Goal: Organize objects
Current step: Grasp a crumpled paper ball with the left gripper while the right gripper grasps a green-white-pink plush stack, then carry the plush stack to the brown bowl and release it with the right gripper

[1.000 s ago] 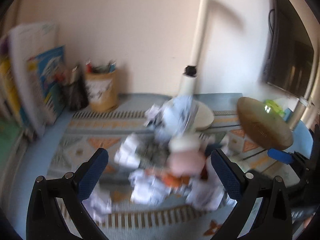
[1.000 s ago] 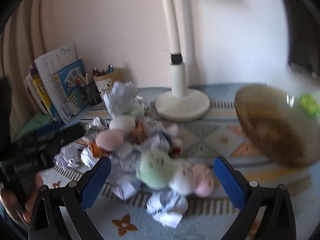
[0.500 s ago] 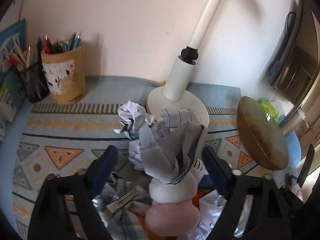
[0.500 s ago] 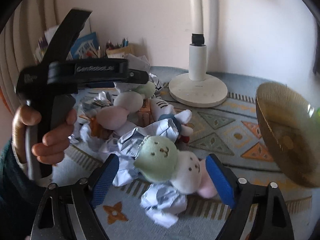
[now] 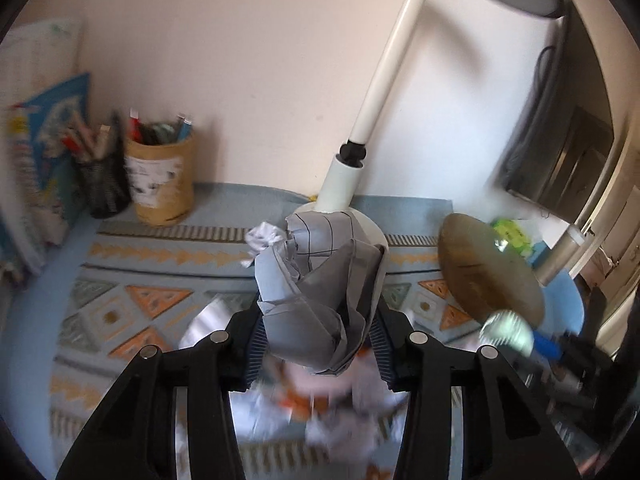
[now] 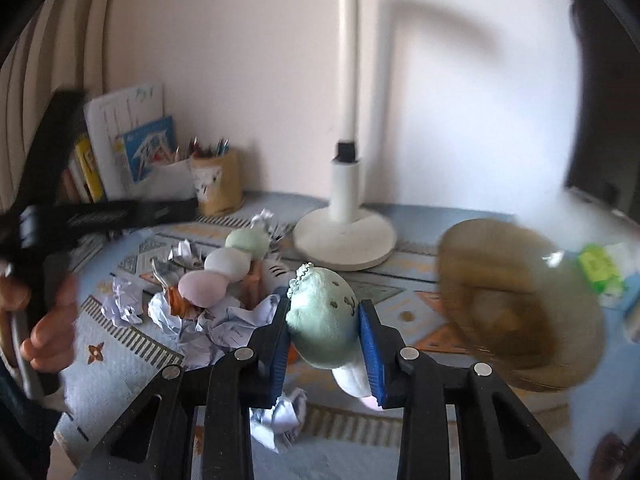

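Left hand-held gripper [image 5: 318,350]: clamped on a crumpled paper ball [image 5: 320,300] and lifted off the heap; half a second ago its jaws were spread wide either side of that paper
Right hand-held gripper [image 6: 326,346]: closed on the green end of a plush dango toy [image 6: 322,318], its white and pink sections hanging below the pads; a moment ago the jaws were open around it on the mat
What changed: both grippers have gone from open approach to a firm hold, and both loads are now up off the worktop [image 6: 420,216]
Still on the mat: a second plush dango [image 6: 224,268] and more paper balls [image 6: 120,304], in a heap near the lamp base [image 6: 344,240]
Likely destination: the amber glass bowl [image 6: 520,308] on the right, tilted in view and blurred; a guess that the toy goes there
Meaning for the task: two items are picked at once, so sorting is under way but most of the heap remains
Risk: the toy's dangling lower sections may swing or snag
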A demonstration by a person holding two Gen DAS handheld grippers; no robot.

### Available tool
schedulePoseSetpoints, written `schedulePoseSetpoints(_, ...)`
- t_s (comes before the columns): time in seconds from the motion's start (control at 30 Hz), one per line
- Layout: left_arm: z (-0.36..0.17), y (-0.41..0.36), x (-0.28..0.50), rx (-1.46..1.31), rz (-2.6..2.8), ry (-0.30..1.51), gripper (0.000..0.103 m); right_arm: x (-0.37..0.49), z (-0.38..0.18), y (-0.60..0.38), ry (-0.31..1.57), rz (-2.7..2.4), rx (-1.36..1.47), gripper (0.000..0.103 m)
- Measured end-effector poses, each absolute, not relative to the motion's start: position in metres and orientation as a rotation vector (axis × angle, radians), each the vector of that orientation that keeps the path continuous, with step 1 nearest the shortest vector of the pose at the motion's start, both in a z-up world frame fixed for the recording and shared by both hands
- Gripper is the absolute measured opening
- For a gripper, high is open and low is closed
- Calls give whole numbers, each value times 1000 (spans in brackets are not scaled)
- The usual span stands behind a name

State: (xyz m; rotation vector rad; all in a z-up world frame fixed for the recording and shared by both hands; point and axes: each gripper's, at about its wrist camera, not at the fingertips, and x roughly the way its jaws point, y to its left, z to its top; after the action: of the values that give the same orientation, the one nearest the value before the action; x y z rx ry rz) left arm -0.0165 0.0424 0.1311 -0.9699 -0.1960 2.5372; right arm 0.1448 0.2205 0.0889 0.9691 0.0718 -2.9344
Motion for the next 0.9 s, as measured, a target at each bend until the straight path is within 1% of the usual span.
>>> schedulePoseSetpoints(0.07, 133, 29, 13, -973, 2536, -203, 42, 159, 91, 226, 43, -2952, 1080, 32)
schedulePoseSetpoints(0.1, 131, 24, 23, -986, 2535, -200, 42, 162, 85, 231, 1, -2941, 1207, 32)
schedulePoseSetpoints(0.17, 118, 16, 47, -1029, 2524, -184, 42, 163, 67, 240, -101, -2896, 1400, 32)
schedulePoseSetpoints(0.23, 96, 13, 66, -1088, 2514, -163, 42, 156, 45, 243, -101, -2912, 1554, 32)
schedulePoseSetpoints(0.3, 77, 12, 74, -1148, 2502, -159, 42, 155, 38, 243, -178, -2894, 1536, 35)
schedulePoseSetpoints(0.37, 66, 10, 77, -1199, 2475, -180, 42, 153, 37, 242, -301, -2808, 1522, 42)
schedulePoseSetpoints(0.4, 62, 9, 79, -1210, 2469, -179, 42, 154, 37, 244, -343, -2766, 1496, 51)
schedulePoseSetpoints(0.47, 59, 11, 83, -1217, 2474, -149, 42, 163, 39, 252, -373, -2724, 1440, 65)
schedulePoseSetpoints(0.53, 60, 10, 88, -1197, 2469, -147, 42, 171, 39, 256, -306, -2734, 1425, 65)
schedulePoseSetpoints(0.67, 61, 12, 92, -1167, 2450, -163, 42, 183, 29, 256, -62, -2635, 1370, 67)
schedulePoseSetpoints(0.77, 59, 21, 97, -1167, 2443, -146, 42, 184, 9, 249, 231, -2581, 1361, 67)
schedulePoseSetpoints(0.83, 57, 28, 99, -1168, 2441, -124, 42, 178, -2, 249, 361, -2554, 1352, 67)
schedulePoseSetpoints(0.87, 56, 31, 102, -1168, 2441, -115, 42, 175, -6, 251, 368, -2504, 1340, 72)
schedulePoseSetpoints(0.9, 56, 34, 104, -1168, 2441, -108, 42, 171, -9, 251, 379, -2463, 1320, 72)
